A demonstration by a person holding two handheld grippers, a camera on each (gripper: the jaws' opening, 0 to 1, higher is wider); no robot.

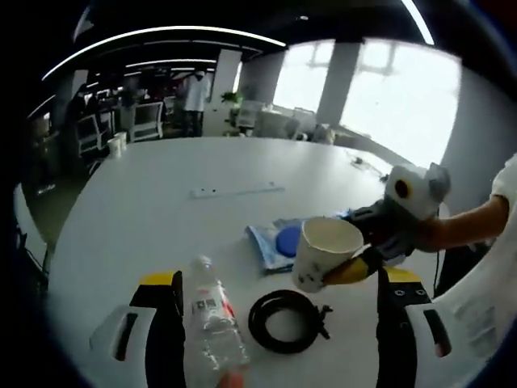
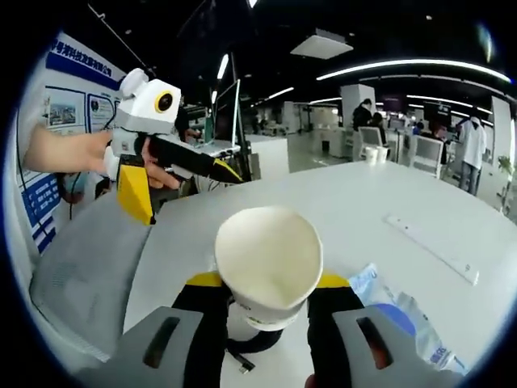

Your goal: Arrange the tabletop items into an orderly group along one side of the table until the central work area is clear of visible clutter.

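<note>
Right tongs [image 2: 266, 311] grip the paper cup [image 2: 269, 263] above the tabletop [image 1: 161, 202]; left tongs [image 1: 279, 311] stand open around the bottle [image 1: 212, 319] beside it.

A large white rounded desk [image 1: 161, 210] carries the things. On it, in the left gripper view, a clear plastic bottle [image 1: 212, 319] lies on its side at the near edge, with a coiled black cable [image 1: 282, 321] just beside it. Behind the cable lies a clear plastic bag [image 1: 275, 242] with something blue inside. Farther back a long white strip [image 1: 237, 191] lies flat, and two paper cups [image 1: 117, 144] stand near the far edge.
</note>
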